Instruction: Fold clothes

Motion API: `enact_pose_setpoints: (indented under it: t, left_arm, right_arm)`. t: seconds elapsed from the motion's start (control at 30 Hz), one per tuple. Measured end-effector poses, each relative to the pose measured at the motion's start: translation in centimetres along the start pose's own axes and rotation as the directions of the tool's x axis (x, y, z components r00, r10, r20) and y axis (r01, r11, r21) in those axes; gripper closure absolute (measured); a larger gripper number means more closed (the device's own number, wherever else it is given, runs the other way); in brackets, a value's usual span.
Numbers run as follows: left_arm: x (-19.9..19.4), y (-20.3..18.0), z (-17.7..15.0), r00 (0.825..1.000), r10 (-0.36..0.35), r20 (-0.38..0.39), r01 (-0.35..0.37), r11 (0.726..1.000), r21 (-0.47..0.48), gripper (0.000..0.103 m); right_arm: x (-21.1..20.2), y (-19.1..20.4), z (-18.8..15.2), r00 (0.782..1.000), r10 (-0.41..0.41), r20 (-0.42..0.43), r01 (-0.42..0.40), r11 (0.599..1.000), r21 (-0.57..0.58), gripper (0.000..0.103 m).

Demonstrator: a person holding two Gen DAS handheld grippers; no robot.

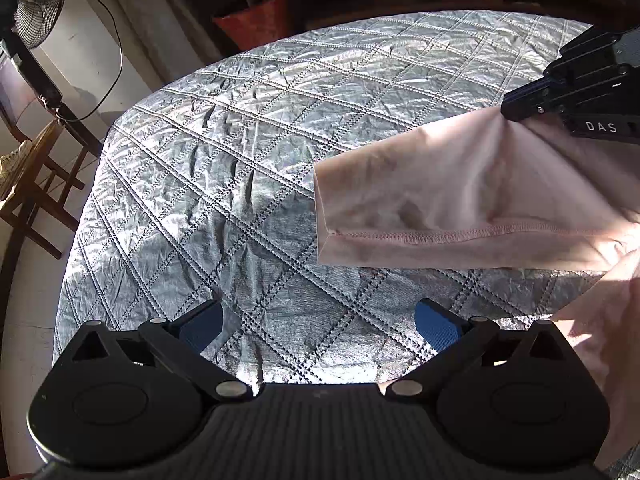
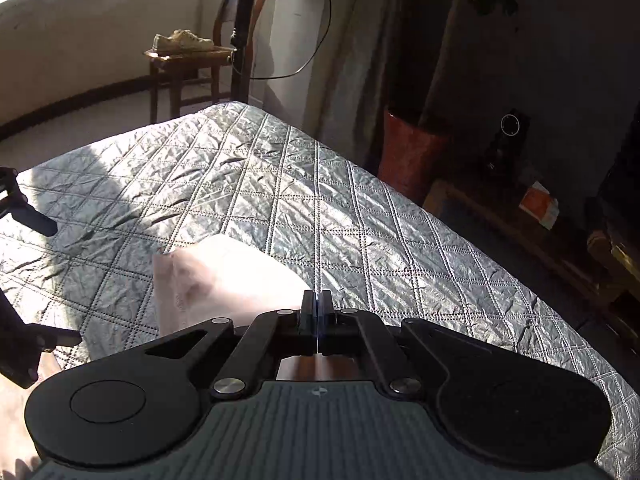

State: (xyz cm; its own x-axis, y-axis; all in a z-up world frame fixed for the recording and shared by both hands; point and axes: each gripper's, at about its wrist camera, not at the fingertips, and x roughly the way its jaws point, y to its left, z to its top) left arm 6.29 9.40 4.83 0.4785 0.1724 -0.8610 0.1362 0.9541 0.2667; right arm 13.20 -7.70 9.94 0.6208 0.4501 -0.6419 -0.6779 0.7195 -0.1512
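Observation:
A pale pink garment (image 1: 460, 200) hangs over the silver quilted bed cover (image 1: 240, 160). Its hemmed sleeve end sticks out to the left, lifted off the cover. My right gripper (image 1: 520, 110) is shut on the pink garment's upper edge at the right of the left wrist view. In the right wrist view its jaws (image 2: 316, 304) are closed together with the pink cloth (image 2: 224, 280) hanging just left of them. My left gripper (image 1: 320, 324) is open and empty, low over the cover, left of the garment's body (image 1: 600, 320). Its fingers (image 2: 36, 216) show at the left edge of the right wrist view.
The quilted cover (image 2: 360, 220) ends at a far edge near a red-orange bin (image 1: 256, 20) and dark furniture. A standing fan (image 1: 36, 4) and a wooden stool (image 2: 188, 64) with shoes stand off the left side. Floor lies beyond the bed edges.

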Motion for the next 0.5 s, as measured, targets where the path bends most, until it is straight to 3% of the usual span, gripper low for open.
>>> enact_pose_setpoints:
  t: [0.07, 0.1, 0.17, 0.23, 0.27, 0.37, 0.47, 0.5]
  left_arm:
    - [0.0, -0.1, -0.1, 1.0, 0.005, -0.002, -0.005, 1.0, 0.004, 0.001]
    - [0.1, -0.1, -0.1, 1.0, 0.007, -0.003, -0.007, 1.0, 0.007, 0.001]
    - [0.0, -0.3, -0.2, 1.0, 0.01, -0.001, -0.009, 1.0, 0.015, 0.001]
    - [0.0, -0.3, -0.3, 1.0, 0.009, 0.002, -0.009, 1.0, 0.019, 0.001]
    - [-0.1, -0.3, -0.3, 1.0, 0.01, 0.002, -0.01, 1.0, 0.021, 0.001]
    - [0.0, -0.5, -0.5, 1.0, 0.003, -0.001, -0.003, 0.999, 0.034, 0.001]
    - [0.0, -1.1, -0.8, 1.0, -0.01, -0.004, 0.011, 0.998, 0.06, 0.001]
    - [0.0, -1.4, -0.9, 1.0, -0.015, -0.005, 0.016, 0.997, 0.071, 0.001]
  right_arm:
    - [-1.0, 0.5, 0.7, 0.986, -0.154, 0.067, 0.16, 0.983, -0.088, 0.1]
    - [-1.2, 0.5, 0.6, 0.977, -0.195, 0.089, 0.205, 0.972, -0.116, 0.092]
    - [-1.9, -1.1, 0.0, 0.992, -0.115, 0.058, 0.115, 0.993, 0.003, 0.081]
    - [-3.1, -1.8, -1.5, 0.989, -0.144, 0.04, 0.14, 0.985, 0.096, 0.03]
    - [-3.9, -2.0, -2.5, 0.983, -0.178, 0.042, 0.172, 0.977, 0.13, 0.026]
    - [-7.5, -2.5, -7.4, 0.969, -0.248, -0.006, 0.238, 0.924, 0.3, 0.033]
    - [-11.8, -3.3, -13.0, 0.943, -0.325, -0.076, 0.322, 0.827, 0.46, 0.033]
    - [-13.7, -3.6, -15.5, 0.926, -0.359, -0.116, 0.365, 0.772, 0.52, 0.033]
